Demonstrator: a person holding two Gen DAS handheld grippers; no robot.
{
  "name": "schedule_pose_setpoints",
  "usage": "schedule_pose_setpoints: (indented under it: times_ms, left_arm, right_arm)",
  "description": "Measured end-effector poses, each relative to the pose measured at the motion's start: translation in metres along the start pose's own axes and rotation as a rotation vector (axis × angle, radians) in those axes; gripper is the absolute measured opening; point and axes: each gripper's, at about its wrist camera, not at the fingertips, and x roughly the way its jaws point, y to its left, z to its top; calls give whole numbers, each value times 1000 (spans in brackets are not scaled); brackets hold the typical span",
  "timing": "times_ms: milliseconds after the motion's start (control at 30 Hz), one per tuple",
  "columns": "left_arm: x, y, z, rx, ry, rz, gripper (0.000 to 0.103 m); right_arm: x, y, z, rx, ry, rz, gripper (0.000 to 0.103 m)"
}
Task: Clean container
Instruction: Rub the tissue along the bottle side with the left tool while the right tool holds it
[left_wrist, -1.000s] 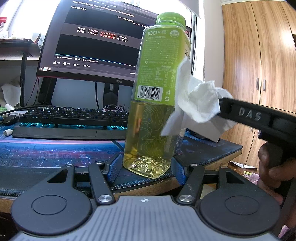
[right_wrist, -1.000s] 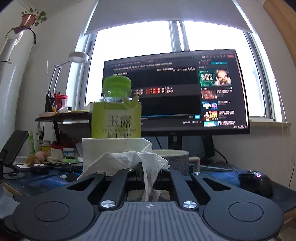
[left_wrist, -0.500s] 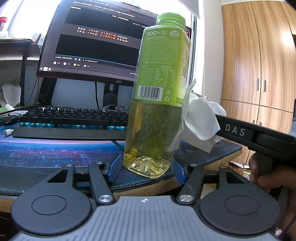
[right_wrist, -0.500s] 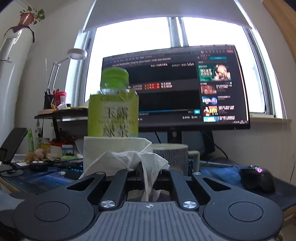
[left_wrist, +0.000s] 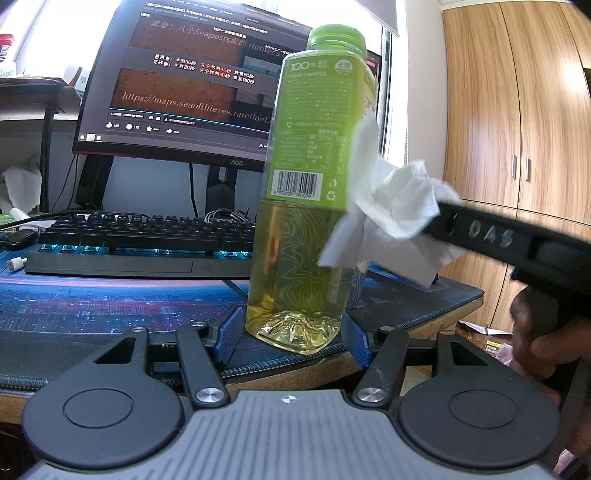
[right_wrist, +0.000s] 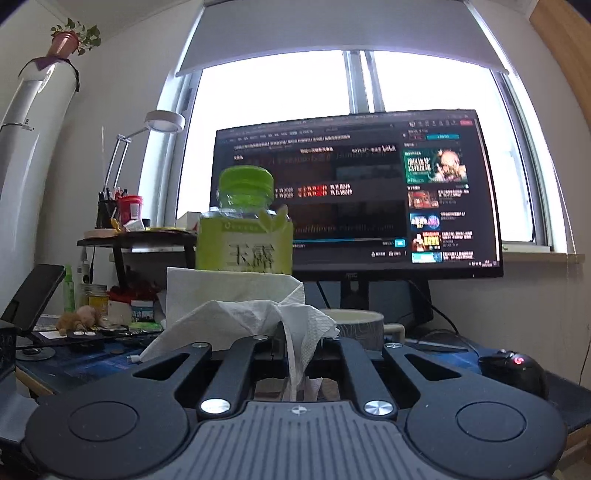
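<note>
Tissue (left_wrist: 395, 206) has risen up the slick, half-full bottle (left_wrist: 310, 192); right claw (right_wrist: 295, 343) pinches it, left claw (left_wrist: 291, 332) brackets the base, contact unclear.

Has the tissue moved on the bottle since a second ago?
Yes. The tissue dipped below the bottle's barcode, then rose back beside it, in the right hand-held gripper.

— What is seen ahead of the right gripper (right_wrist: 295, 354)?
— A crumpled white tissue (right_wrist: 258, 314) is clamped between its fingers (right_wrist: 351, 365), raised against a green-capped bottle (right_wrist: 244, 229).
— And behind?
— A lit monitor (right_wrist: 354, 192) is framed by a window (right_wrist: 351, 85); a mouse (right_wrist: 513, 371) is seen on the bench (right_wrist: 561, 391).
</note>
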Motion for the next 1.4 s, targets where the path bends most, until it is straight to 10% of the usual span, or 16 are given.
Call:
schedule_pose_setpoints:
  times_ms: [1400]
  left_arm:
    - [-1, -2, -2, 4, -2, 1, 64]
  right_arm:
    - [-3, 2, 2, -16, -13, 7, 8]
